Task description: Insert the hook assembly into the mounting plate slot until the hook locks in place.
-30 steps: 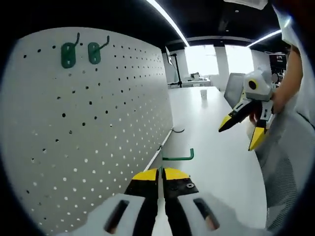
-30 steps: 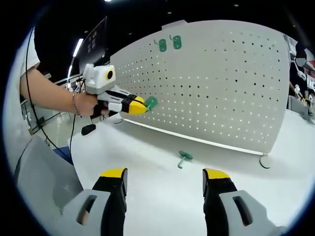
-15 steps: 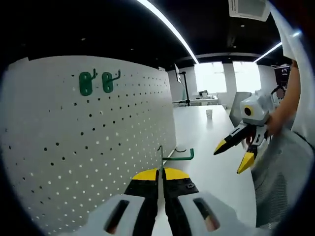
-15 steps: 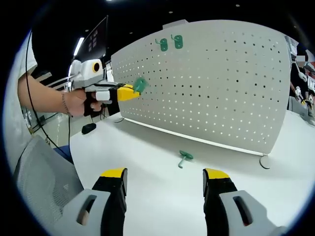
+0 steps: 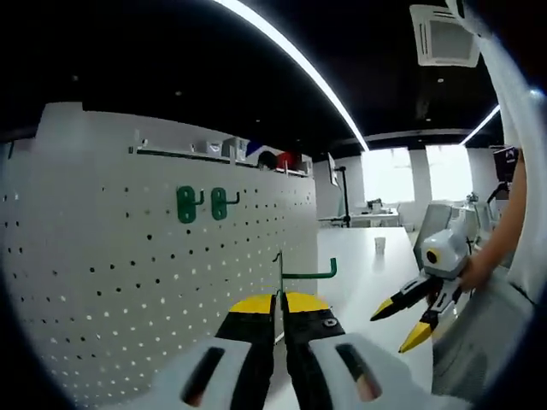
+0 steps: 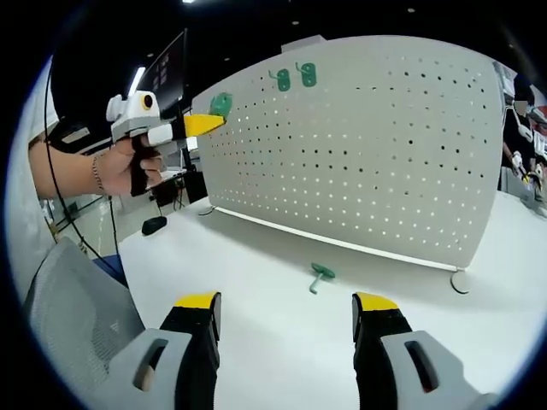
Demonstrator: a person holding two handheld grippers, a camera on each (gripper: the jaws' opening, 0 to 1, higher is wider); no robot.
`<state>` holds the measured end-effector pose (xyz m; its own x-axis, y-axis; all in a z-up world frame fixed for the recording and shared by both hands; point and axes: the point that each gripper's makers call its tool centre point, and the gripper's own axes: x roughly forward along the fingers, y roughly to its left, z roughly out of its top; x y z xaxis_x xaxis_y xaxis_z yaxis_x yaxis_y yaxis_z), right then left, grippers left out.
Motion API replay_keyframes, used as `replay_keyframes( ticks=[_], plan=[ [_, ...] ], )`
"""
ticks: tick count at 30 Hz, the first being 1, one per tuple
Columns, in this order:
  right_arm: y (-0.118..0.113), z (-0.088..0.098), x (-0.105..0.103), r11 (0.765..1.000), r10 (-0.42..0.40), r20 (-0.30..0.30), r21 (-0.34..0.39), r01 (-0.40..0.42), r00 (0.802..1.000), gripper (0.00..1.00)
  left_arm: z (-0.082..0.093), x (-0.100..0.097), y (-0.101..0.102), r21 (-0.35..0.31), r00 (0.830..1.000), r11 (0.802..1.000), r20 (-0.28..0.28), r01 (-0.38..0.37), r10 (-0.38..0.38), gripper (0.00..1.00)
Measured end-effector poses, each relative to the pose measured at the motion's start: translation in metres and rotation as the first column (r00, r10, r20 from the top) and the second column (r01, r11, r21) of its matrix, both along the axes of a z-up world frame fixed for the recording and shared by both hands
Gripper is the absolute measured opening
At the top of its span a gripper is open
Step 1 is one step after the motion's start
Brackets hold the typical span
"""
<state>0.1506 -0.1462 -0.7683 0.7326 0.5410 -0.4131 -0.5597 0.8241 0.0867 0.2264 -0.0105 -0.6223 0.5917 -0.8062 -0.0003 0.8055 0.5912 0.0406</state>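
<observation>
Left gripper (image 5: pixel 279 301): jaws closed together, bottom centre of its own view; held raised at upper left of right gripper view. Right gripper (image 6: pixel 286 312): jaws spread apart, bottom centre.

No readable text, label, brand, number or sign in either view. White perforated pegboard panel (image 6: pixel 376 145): holes alone, no print. Two green hook plates (image 5: pixel 202 204) on panel: plain. Dark screen (image 6: pixel 167 75) behind panel: faint pale marks, too blurred to read. Grey-and-yellow grippers: no legible markings.
</observation>
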Motion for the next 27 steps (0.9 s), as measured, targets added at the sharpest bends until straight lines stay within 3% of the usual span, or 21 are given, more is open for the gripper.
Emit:
replay_keyframes(
  ticks=[9,11,17,27],
  plan=[
    [0.001,0.0,0.0,1.0,0.0,0.001,0.004,0.0,1.0,0.6,0.038,-0.013,0.01,-0.122,0.998,0.992,0.031,-0.044,0.048,0.02],
    [0.001,0.001,0.0,1.0,-0.001,0.003,0.005,0.001,1.0,0.6,0.039,-0.015,0.013,-0.102,0.997,0.993,0.038,-0.057,0.061,0.02],
    [0.001,0.001,0.0,1.0,0.002,0.004,0.003,-0.002,1.0,0.6,0.046,-0.016,0.021,-0.135,0.997,0.988,0.031,-0.073,0.077,0.02],
    [-0.001,0.001,0.0,1.0,-0.003,0.003,0.001,0.003,1.0,0.6,0.052,-0.018,0.019,-0.151,0.996,0.985,0.031,-0.082,0.088,0.02]
  ],
)
